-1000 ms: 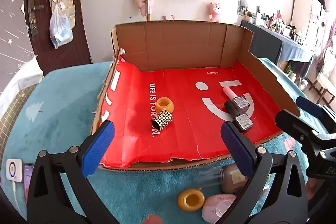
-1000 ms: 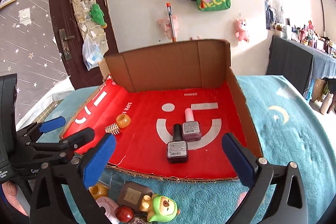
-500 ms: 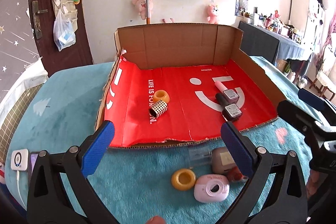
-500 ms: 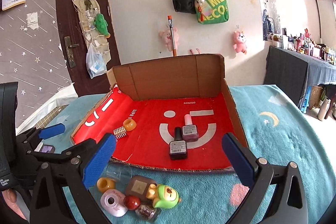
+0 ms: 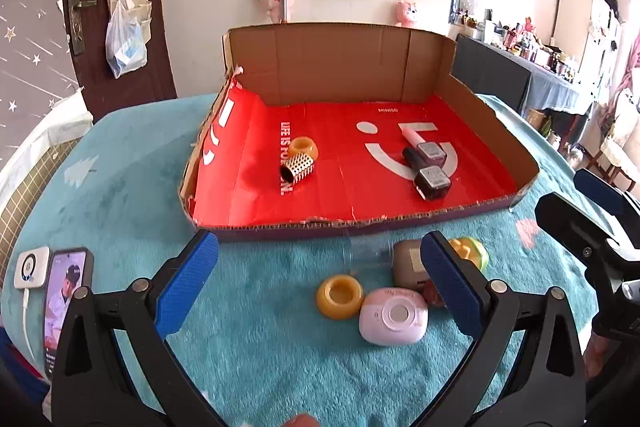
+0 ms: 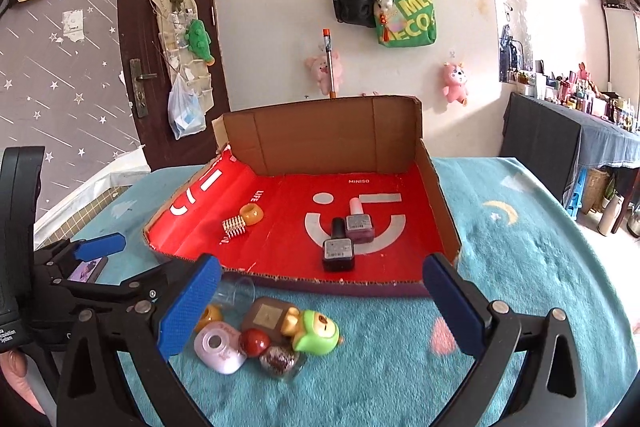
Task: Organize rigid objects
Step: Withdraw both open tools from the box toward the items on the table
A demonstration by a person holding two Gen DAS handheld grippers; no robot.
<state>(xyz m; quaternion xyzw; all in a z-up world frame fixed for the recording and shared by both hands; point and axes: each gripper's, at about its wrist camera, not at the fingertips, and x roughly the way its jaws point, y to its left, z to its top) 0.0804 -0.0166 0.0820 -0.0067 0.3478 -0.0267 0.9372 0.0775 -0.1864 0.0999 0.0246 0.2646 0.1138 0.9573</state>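
The pile of loose items sits on the blue blanket just near of the box, and I've pulled both grippers back over the last second, so the whole cluster is in view now instead of tucked under the fingers. That tells me the last drop is done and I'm lining up the next pick. In the box, two polish bottles lie right, a yellow ring and studded roller left. My left gripper is wide open and empty, with the second ring and pink case lying between its fingers. My right gripper is also spread and empty, the green toy and red ball between its fingers, left of centre.
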